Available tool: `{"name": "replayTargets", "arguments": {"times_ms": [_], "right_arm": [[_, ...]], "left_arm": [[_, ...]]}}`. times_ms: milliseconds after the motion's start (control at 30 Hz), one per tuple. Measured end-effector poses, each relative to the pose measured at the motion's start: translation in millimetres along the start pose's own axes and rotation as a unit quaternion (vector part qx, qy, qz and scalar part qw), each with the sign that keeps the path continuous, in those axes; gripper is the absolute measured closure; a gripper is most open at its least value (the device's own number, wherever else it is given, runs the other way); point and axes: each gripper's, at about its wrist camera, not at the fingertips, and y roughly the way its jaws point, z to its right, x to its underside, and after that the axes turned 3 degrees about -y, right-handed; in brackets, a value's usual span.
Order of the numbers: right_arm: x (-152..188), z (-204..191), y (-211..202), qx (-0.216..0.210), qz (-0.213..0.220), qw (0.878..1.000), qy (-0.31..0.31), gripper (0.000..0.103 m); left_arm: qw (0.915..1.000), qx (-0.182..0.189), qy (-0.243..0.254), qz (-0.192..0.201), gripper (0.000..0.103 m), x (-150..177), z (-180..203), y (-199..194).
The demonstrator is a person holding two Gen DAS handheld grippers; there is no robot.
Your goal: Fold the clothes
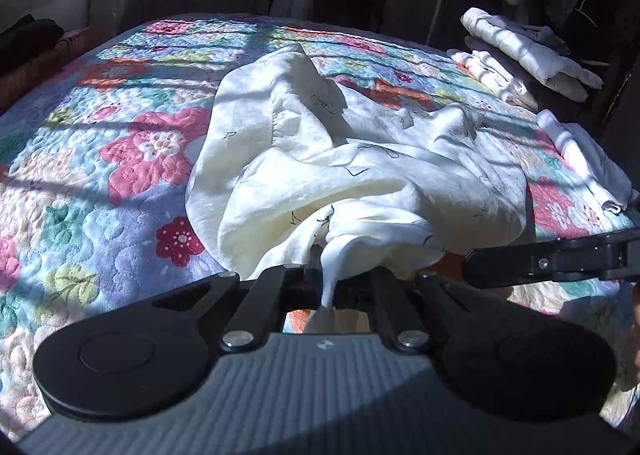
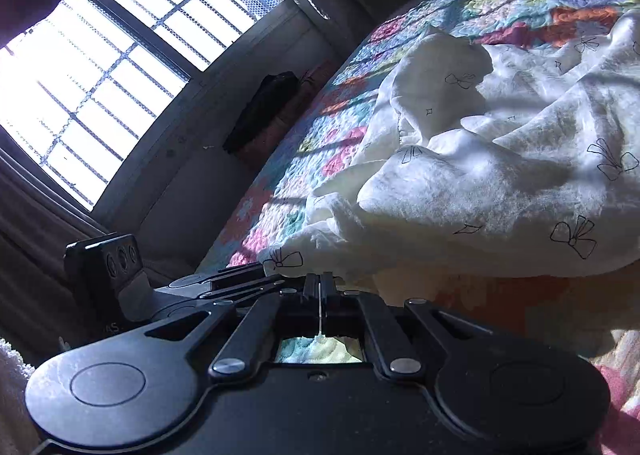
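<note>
A crumpled white garment (image 1: 340,175) with small black bow prints lies bunched on the floral quilt (image 1: 100,159). My left gripper (image 1: 328,279) is shut on a fold of its near edge, and cloth hangs down between the fingers. The right gripper shows in the left wrist view (image 1: 472,267) as a black finger just right of the left one. In the right wrist view my right gripper (image 2: 320,295) is shut on a thin edge of the same garment (image 2: 500,175), which spreads up and to the right. The left gripper's body (image 2: 120,275) sits close to its left.
Folded white clothes (image 1: 528,51) are stacked at the far right of the bed, with another white piece (image 1: 588,159) nearer. A barred window (image 2: 100,67) and a dark bag on a basket (image 2: 268,107) stand beyond the bed's left side.
</note>
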Motion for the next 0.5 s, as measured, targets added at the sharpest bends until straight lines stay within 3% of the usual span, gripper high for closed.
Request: {"name": "replayTargets", "arguments": {"times_ms": [100, 167, 200, 233, 300, 333, 400, 433, 500], "right_arm": [[3.4, 8.5, -2.6, 0.063, 0.002, 0.998, -0.025, 0.091], [6.9, 15.7, -2.5, 0.111, 0.004, 0.993, -0.044, 0.070], [8.7, 19.2, -2.5, 0.135, 0.005, 0.989, -0.054, 0.049], [10.4, 22.8, -2.5, 0.159, 0.006, 0.985, -0.063, 0.042], [12.6, 30.4, 4.1, 0.206, -0.010, 0.971, -0.120, 0.041], [10.1, 34.8, 7.9, 0.235, -0.023, 0.958, -0.165, 0.041], [4.0, 44.5, 15.4, 0.292, -0.048, 0.919, -0.260, 0.041], [-3.2, 50.1, 15.4, 0.300, -0.053, 0.910, -0.282, 0.041], [-23.2, 59.7, 6.6, 0.274, -0.038, 0.919, -0.280, 0.041]], "left_arm": [[0.9997, -0.006, 0.001, 0.022, 0.099, -8.0, -3.1, -9.6], [0.9992, -0.007, 0.003, 0.039, 0.099, -13.3, -3.2, -17.8], [0.9987, -0.011, 0.009, 0.049, 0.099, -16.9, -1.5, -22.1], [0.9982, -0.015, 0.015, 0.055, 0.099, -20.2, -0.1, -24.8], [0.9970, -0.045, 0.038, 0.051, 0.099, -29.3, 2.3, -23.6], [0.9956, -0.062, 0.053, 0.045, 0.099, -34.3, 3.2, -20.7], [0.9937, -0.071, 0.073, 0.045, 0.099, -42.4, 1.2, -14.1], [0.9936, -0.066, 0.076, 0.052, 0.099, -46.8, -0.9, -11.5], [0.9932, -0.060, 0.077, 0.063, 0.099, -55.6, -3.6, -7.2]]}}
